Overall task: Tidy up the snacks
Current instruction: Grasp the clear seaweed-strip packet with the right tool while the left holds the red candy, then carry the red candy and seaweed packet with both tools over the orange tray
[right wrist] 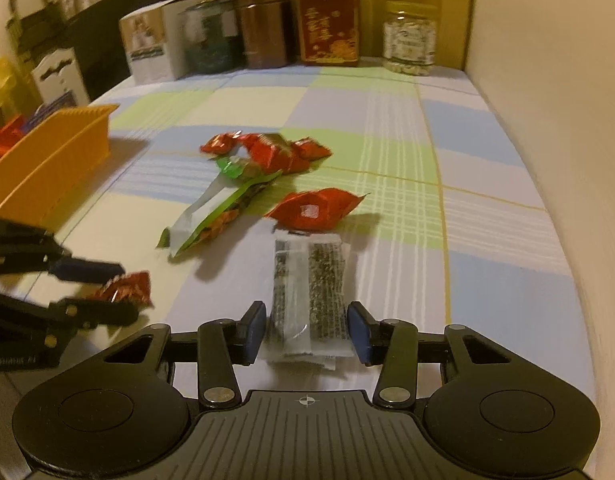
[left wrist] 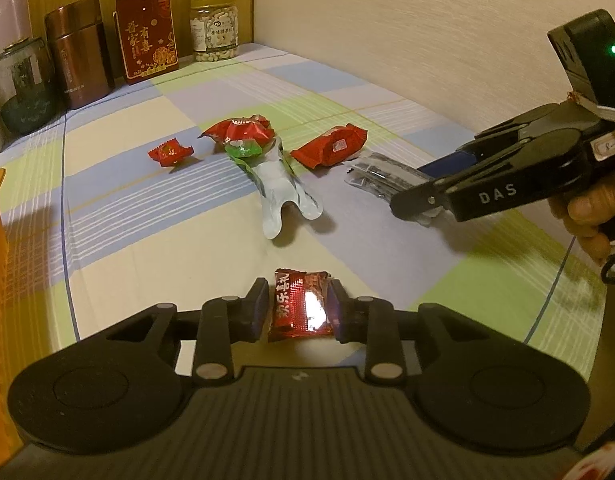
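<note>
Now both grippers are on snacks!
Left gripper (left wrist: 300,307) fingers pinch the red candy (left wrist: 301,306) above the bed; right gripper (right wrist: 307,332) fingers straddle the seaweed pack (right wrist: 309,292), untouching — slick film could slip out.

I'm at home: a checked cloth (right wrist: 387,152) covers my worktop, tea tins (right wrist: 263,24), a nut jar (right wrist: 409,40) and a red gift box (right wrist: 327,24) line the wall, curtains behind.

Right claw (right wrist: 306,334) astride dark seaweed packet (right wrist: 309,300) on checked cloth (right wrist: 447,200), pads not yet touching.
</note>
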### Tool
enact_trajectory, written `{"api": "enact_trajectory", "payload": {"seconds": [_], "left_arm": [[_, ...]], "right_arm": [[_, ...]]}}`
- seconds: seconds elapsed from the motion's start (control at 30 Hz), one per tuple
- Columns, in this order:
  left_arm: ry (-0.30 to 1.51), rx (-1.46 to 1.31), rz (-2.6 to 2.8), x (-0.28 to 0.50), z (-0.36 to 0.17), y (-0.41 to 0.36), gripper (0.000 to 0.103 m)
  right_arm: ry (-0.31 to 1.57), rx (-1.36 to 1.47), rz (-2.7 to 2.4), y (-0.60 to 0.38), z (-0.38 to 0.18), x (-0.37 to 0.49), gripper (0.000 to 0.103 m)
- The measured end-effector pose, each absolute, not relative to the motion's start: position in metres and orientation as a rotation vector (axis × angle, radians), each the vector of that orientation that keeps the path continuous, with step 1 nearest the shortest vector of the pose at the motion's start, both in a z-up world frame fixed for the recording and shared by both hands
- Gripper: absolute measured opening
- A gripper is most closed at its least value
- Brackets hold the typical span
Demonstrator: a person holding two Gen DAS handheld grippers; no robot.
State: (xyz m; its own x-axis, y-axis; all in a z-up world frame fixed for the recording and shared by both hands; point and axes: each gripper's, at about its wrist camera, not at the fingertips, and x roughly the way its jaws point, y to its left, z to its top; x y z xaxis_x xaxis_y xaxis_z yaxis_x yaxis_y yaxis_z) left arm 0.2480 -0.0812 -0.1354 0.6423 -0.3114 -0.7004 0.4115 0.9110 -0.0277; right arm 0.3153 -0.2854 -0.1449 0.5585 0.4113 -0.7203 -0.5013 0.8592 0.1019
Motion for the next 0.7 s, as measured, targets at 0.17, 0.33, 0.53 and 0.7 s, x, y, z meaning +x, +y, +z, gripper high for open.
{"api": "enact_trajectory", "payload": {"seconds": [0.17,0.33,0.53,0.7], "left_arm": [[0.773,0.135,-0.411,0.248,-0.136,-0.081,0.028],[0.779,0.125,-0.398,0.248,-0.135,-0.08,0.023],[0.788,0.101,-0.385,0.243,-0.13,-0.079,0.022],[0.78,0.08,-0.378,0.234,-0.116,-0.08,0.022]], "right_arm": [[0.773,-0.152,0.496,-0.275,-0.149,0.312,0.046],[0.758,-0.132,0.451,-0.273,-0.15,0.31,0.039],[0.771,-0.094,0.422,-0.274,-0.146,0.295,0.037],[0.78,-0.041,0.409,-0.273,-0.134,0.276,0.037]]}}
